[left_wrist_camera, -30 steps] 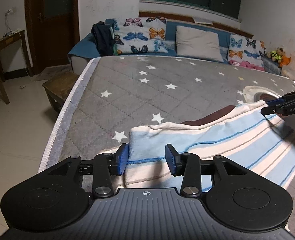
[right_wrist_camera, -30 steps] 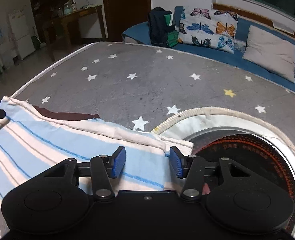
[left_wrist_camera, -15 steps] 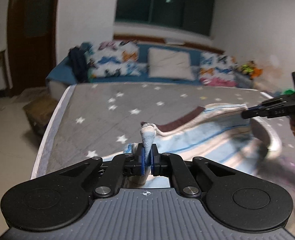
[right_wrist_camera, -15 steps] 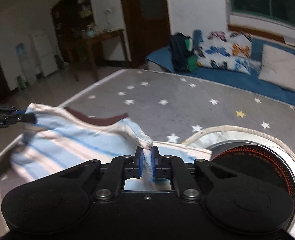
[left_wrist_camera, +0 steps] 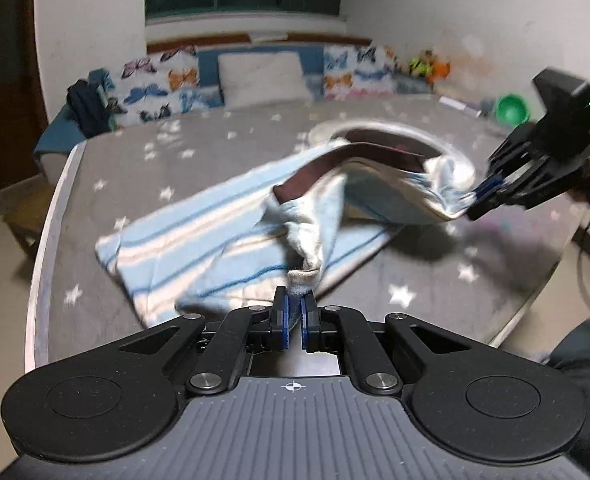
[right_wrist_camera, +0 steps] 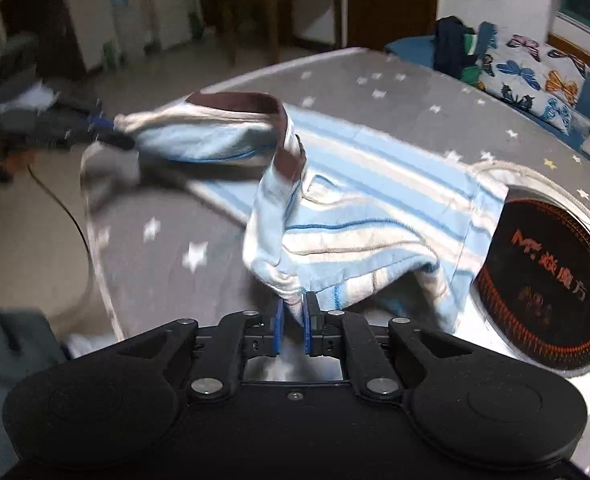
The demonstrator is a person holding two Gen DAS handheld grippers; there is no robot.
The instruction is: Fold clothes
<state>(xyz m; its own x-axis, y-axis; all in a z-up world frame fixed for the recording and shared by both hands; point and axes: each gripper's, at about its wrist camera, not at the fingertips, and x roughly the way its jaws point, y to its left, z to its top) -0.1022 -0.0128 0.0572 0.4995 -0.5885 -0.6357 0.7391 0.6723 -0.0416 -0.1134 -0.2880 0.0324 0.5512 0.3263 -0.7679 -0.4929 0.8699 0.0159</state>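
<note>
Both grippers, left (left_wrist_camera: 293,312) and right (right_wrist_camera: 293,320), clamped on striped garment (left_wrist_camera: 215,232), seemingly stretched between them

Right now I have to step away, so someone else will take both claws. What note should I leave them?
Left claw: shut on one end of the striped garment, lifted.
Right claw: shut on the other lifted end, near the brown collar.
The rest of the garment lies on the grey star-patterned cover, one edge beside the round black panel.
Done: both ends gripped and raised.
Left: lay the raised part over the flat part, release, finish folding.
</note>
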